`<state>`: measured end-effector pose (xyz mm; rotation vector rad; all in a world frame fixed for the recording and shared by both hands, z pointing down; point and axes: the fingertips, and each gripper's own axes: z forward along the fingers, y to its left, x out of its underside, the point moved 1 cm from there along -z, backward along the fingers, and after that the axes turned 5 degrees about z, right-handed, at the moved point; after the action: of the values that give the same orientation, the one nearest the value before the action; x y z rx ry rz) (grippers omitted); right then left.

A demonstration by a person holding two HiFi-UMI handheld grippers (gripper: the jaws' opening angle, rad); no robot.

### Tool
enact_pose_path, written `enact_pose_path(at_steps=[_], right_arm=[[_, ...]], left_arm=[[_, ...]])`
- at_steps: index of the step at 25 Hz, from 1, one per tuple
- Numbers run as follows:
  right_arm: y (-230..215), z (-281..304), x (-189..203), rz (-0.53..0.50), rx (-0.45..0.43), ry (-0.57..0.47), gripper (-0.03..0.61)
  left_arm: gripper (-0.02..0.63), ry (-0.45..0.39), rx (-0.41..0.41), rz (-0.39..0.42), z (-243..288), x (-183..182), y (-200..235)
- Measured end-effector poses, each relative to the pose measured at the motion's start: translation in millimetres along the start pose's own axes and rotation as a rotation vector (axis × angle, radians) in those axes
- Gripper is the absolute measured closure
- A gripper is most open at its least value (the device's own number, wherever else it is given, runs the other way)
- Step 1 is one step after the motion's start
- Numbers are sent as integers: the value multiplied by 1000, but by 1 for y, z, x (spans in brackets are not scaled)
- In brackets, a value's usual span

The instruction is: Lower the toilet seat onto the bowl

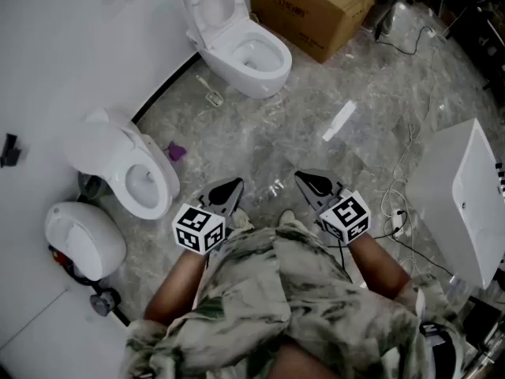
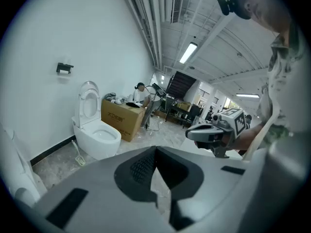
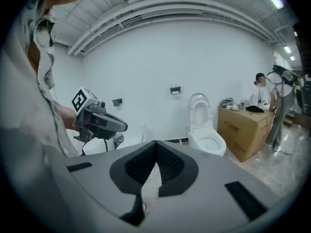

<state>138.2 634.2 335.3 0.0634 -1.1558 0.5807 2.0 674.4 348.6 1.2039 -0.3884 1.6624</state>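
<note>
Both left tongs (image 1: pixel 235 185) and right tongs (image 1: pixel 302 177) are pressed together, far from upright toilet seat (image 1: pixel 214 3).

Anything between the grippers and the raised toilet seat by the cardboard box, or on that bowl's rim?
Nothing visible. Only floor with small scraps lies between the left gripper, the right gripper and the raised seat; the bowl rim looks clear.

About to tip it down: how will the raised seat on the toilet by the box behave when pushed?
The seat looks like rigid plastic, probably hinged at the back, so it should swing, not flex. It stands nearly upright, so it may drop once tipped forward. Glossy, likely slippery.
</note>
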Motion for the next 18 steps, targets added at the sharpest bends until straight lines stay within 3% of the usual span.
enact_pose_path(at_steps=[11,14,15,16,17,18], right_arm=[[-34,-50,12,-48,4,-28,557],[-40,-63,16,-77,7,-50,551],[-42,-67,17,-72,1,-55,487],[-44,-70,17,-65,-4,-60,473],[-46,-73,18,-61,-4,-65,472],[-49,-74,20,-60,-1,-70,495]], left_arm=[[592,-15,-16,13,39,-4,-50],[584,-49,-68,56,45,-12,-57],[564,-59,-87,67,47,-16,-57],[484,-65,-102,68,50,-20,-55],[431,-69,-116,64,52,-24,-52],[426,-74,-131,61,54,-29,-48]])
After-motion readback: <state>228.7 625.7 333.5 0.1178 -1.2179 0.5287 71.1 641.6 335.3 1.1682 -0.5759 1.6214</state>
